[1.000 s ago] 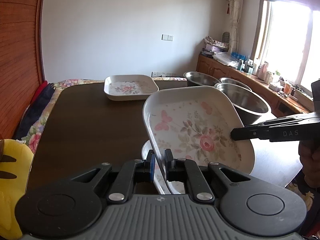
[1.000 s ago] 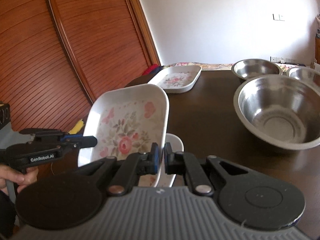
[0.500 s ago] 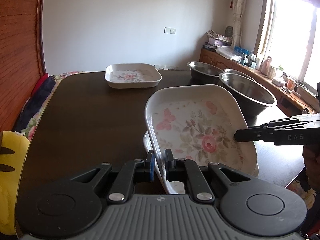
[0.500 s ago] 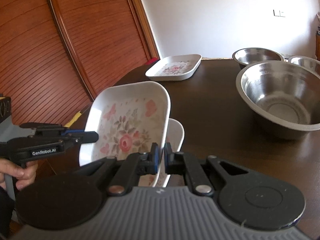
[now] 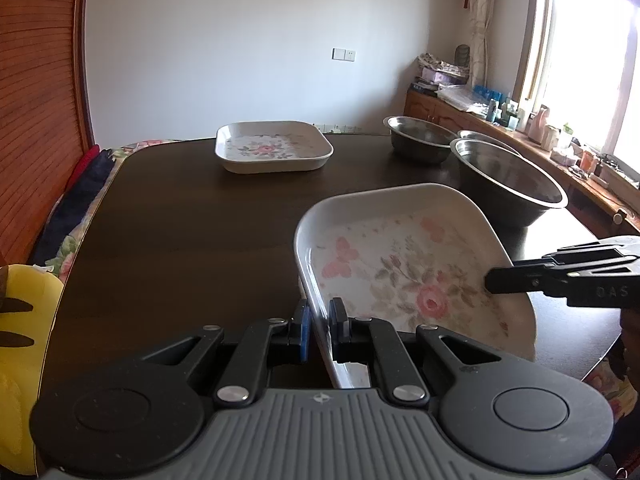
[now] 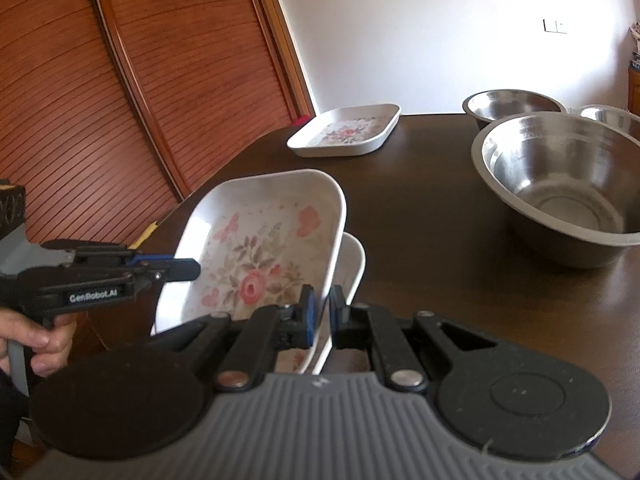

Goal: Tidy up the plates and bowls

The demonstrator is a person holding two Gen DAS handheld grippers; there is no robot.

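Observation:
A white square plate with a pink flower print [image 5: 404, 264] [image 6: 260, 248] is held between both grippers near the table's front edge. My left gripper [image 5: 319, 330] is shut on its left rim. My right gripper [image 6: 322, 314] is shut on its right rim. The plate sits low over a second white plate [image 6: 352, 268] that lies under it on the dark table [image 5: 192, 232]. A third flowered plate [image 5: 274, 146] [image 6: 346, 132] rests at the far side.
Three steel bowls stand on the right: a large one [image 6: 560, 176] [image 5: 508, 180], and two smaller ones behind it [image 6: 512, 106] [image 5: 420, 136]. A wooden slatted wall [image 6: 120, 80] is on the left. A cluttered sideboard [image 5: 520, 128] runs under the window.
Both grippers have lowered the flowered plate towards the plate beneath it, and it has levelled out. Both grips stay shut.

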